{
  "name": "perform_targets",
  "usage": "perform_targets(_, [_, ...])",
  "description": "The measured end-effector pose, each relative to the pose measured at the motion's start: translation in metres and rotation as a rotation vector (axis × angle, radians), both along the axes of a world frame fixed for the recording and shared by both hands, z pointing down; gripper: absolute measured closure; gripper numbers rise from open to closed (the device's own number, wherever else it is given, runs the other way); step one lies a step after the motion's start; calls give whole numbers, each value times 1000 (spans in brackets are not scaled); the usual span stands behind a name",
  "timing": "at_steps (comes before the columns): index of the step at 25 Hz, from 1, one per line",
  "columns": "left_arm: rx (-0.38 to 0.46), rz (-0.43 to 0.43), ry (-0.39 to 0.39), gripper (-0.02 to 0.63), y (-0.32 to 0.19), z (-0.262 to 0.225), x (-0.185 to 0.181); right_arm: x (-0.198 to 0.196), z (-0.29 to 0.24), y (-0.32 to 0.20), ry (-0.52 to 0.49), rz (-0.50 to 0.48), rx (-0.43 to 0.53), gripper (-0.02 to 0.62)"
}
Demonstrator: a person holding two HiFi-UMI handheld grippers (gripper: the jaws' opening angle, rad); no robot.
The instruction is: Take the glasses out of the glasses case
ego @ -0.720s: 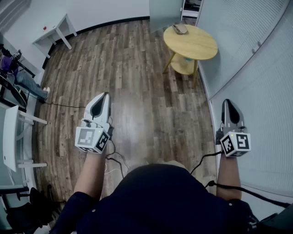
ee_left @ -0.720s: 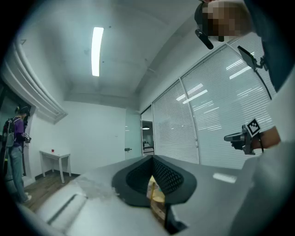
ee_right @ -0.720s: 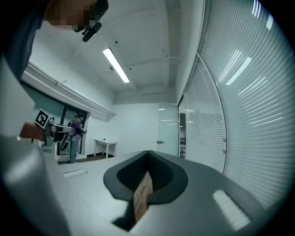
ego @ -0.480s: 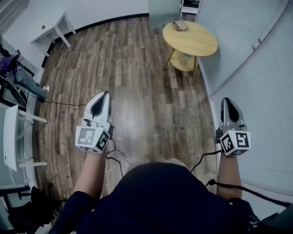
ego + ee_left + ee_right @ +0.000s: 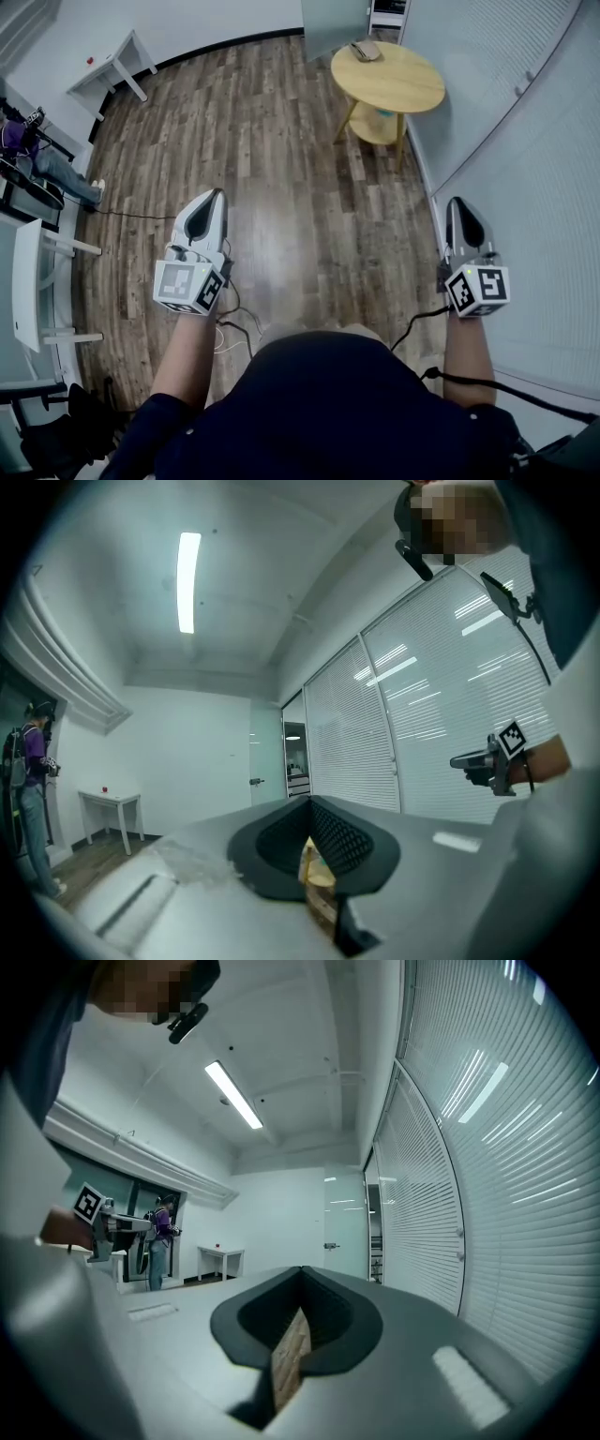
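Glasses case, seemingly, lies on the round table far ahead; left hand-held gripper and right hand-held gripper hang clenched, empty, over the floor.

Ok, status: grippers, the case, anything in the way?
Left gripper and right gripper both shut, empty, held out in front. Likely glasses case on the round table far ahead, untouched. Only wood floor between.
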State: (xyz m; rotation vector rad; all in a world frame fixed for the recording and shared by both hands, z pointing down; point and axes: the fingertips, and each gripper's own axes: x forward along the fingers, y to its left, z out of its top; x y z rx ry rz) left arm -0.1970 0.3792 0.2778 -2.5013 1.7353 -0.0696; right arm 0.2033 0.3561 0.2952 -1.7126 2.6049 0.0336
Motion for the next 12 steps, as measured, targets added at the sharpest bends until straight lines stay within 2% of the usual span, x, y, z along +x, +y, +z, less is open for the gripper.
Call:
perform_targets(5, [23,2,-25,601,9,-3,17,8,1,3,-1,-16,16,586])
perform_targets(12, [10,29,-48,601,7,-5,24,4,7,10,-22,-13,-8,586])
